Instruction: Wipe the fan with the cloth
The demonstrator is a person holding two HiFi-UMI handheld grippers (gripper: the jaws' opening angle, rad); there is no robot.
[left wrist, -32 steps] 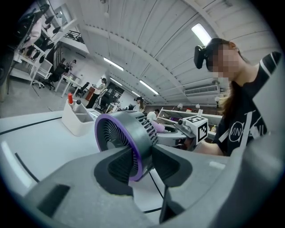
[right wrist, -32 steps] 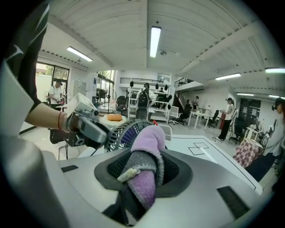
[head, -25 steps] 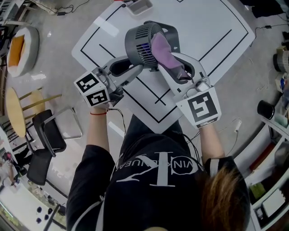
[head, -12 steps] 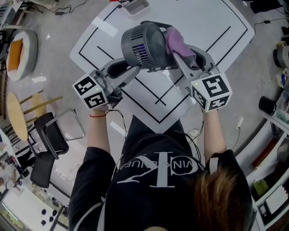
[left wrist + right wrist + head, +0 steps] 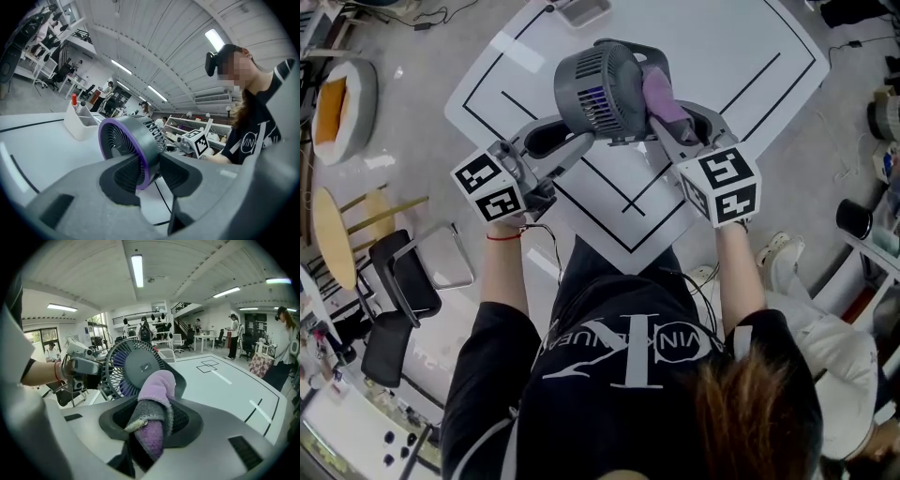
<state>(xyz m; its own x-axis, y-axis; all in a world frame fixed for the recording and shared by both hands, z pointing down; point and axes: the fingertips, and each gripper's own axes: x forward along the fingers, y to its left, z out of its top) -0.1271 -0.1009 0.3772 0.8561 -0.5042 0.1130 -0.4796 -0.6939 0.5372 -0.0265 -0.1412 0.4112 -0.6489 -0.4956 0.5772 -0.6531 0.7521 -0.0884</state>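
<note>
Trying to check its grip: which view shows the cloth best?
The right gripper view: the cloth fills the foreground, clamped in the right tool, its purple tip by the fan. The head view shows a small purple fold beside the fan; the left gripper view shows none.

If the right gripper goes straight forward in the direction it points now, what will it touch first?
Most likely the fan: its grille stands right ahead of the right gripper, and the cloth held in its jaws would reach it first. Whether they touch already is unclear.
</note>
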